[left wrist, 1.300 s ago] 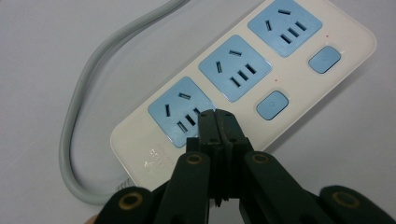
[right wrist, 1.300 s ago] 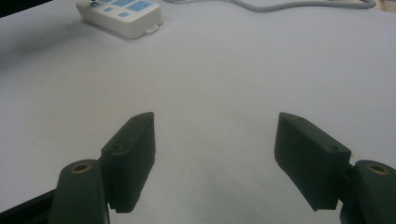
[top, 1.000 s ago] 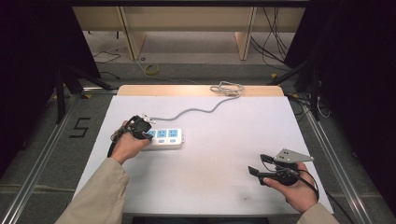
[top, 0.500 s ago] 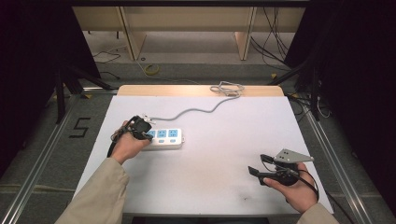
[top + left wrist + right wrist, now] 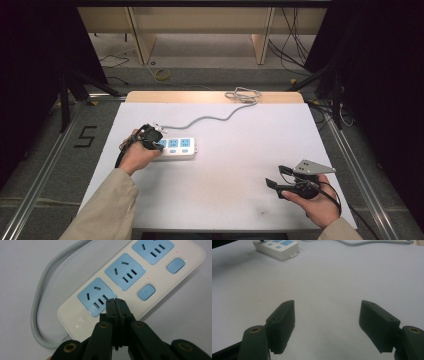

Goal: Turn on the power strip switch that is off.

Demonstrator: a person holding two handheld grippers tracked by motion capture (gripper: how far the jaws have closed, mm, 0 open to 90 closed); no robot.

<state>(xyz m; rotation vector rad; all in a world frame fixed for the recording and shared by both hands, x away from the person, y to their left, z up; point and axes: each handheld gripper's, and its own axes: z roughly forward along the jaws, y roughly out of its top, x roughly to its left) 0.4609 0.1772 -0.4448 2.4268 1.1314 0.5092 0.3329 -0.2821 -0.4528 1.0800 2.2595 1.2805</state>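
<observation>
**Closed jaws poised over the power strip's near switch**

The white tabletop [image 5: 230, 165] carries one main thing: a white power strip [image 5: 175, 148] lying flat toward its left side, with its grey cable [image 5: 210, 119] snaking away to a coiled plug end [image 5: 242, 94] at the far edge. In the left gripper view the strip [image 5: 130, 280] shows three blue sockets in a row and blue push buttons beside them, each with a small red dot next to it.

By the look of it the strip is a stiff, hard plastic shell, light enough to skate on the smooth surface if pushed sideways, with glossy rounded edges that would offer a poor pinch. Judged from this, a press should come straight down. To lift or shift it, the long sides of the body are the better hold. The cable is limp and would drag rather than steer.

The left hand-held gripper [image 5: 116, 302] has its jaws clenched together with nothing between them. The tips sit over the edge of the nearest socket [image 5: 96, 296], just beside where that socket's button would be. Whether they touch the casing cannot be told.

The right hand-held gripper [image 5: 326, 325] rests well apart near the right front corner, with its jaws spread and empty over bare surface.
</observation>
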